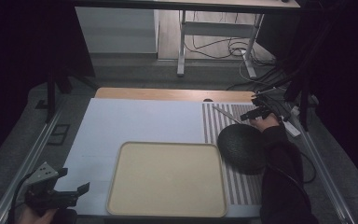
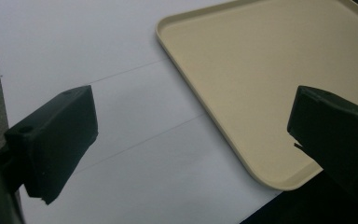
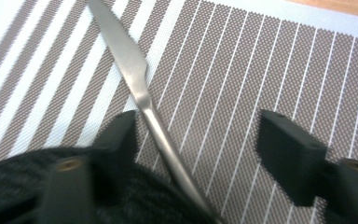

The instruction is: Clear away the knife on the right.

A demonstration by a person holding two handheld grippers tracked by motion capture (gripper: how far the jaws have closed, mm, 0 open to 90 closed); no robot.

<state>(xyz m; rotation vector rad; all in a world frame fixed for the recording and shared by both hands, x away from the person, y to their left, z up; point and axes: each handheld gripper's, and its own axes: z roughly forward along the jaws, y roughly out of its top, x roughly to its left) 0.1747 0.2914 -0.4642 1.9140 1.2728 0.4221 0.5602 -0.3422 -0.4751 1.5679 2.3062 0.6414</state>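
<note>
In the high view, my right gripper [image 1: 256, 113] sits at the upper right of the frame, over the striped placemat [image 1: 214, 122], reaching for the knife [image 1: 226, 115] that lies slantwise just beyond the dark bowl [image 1: 242, 148]; my left gripper [image 1: 58, 191] waits at the lower left, off the corner of the tan tray [image 1: 168, 178], I judge so that it stays out of the way. The tray lies on a white sheet [image 1: 140, 123] over a wooden table [image 1: 168, 94], with a grey floor, desk legs and cables at the top of the frame. In the left gripper view, my jaws are spread wide and hold nothing, with the tray [image 2: 270, 70] at the upper right. In the right gripper view, my jaws are parted around the knife [image 3: 140, 93], not yet closed on it, its handle running down over the bowl [image 3: 28, 186] at the lower left.
</note>
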